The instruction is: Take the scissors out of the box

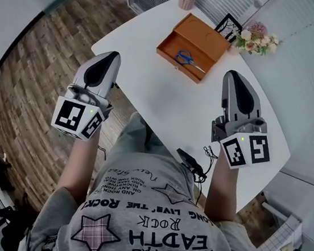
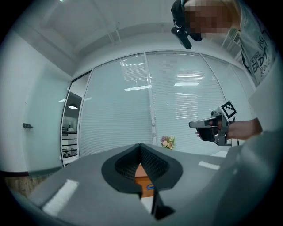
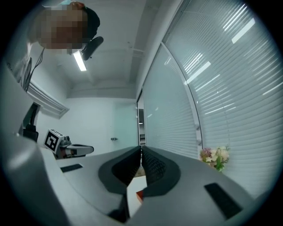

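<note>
Fingers (image 2: 128, 167) of the left gripper (image 1: 112, 56) and right gripper (image 1: 233, 76) are pressed together and empty, near the front of the white worktop (image 1: 160, 102). Beyond them the scissors (image 1: 189, 61) lie flat in the open box (image 1: 205, 39), with their long axis along its near wall, blue handles left and blades right. They are probably light, stiff and slippery, so the handle loops look the surest hold.

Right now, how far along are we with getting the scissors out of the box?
Nothing is done yet: the scissors lie inside the open box. Nothing is in hand: the left gripper and right gripper are both shut and empty, short of the box. Left to do: reach in, grip the scissors and lift them out.
</note>
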Tool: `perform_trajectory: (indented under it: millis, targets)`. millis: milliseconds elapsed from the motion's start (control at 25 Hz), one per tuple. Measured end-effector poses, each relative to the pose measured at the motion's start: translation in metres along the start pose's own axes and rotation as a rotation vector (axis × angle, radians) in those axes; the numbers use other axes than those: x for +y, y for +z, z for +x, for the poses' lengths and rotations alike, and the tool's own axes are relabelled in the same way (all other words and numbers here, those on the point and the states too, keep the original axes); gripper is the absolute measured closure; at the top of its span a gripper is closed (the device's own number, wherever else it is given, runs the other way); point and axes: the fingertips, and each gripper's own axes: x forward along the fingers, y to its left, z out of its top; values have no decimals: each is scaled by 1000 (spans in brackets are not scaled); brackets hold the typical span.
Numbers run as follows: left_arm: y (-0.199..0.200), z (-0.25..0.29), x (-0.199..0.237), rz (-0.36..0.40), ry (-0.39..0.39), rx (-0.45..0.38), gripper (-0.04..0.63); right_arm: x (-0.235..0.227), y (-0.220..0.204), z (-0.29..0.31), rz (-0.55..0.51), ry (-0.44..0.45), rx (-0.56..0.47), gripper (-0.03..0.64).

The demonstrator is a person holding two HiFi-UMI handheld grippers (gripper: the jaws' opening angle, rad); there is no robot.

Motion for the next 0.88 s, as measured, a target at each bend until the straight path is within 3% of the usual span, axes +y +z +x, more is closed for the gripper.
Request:
perform_trajectory:
  millis: [680, 880]
  targets:
    - [-5, 88, 78, -7, -219, -26, 586, -18, -7, 63, 14, -252, -13, 600]
    - [-4, 100, 76, -16, -255, -21, 586, -28, -9, 56, 26, -293, -8, 600]
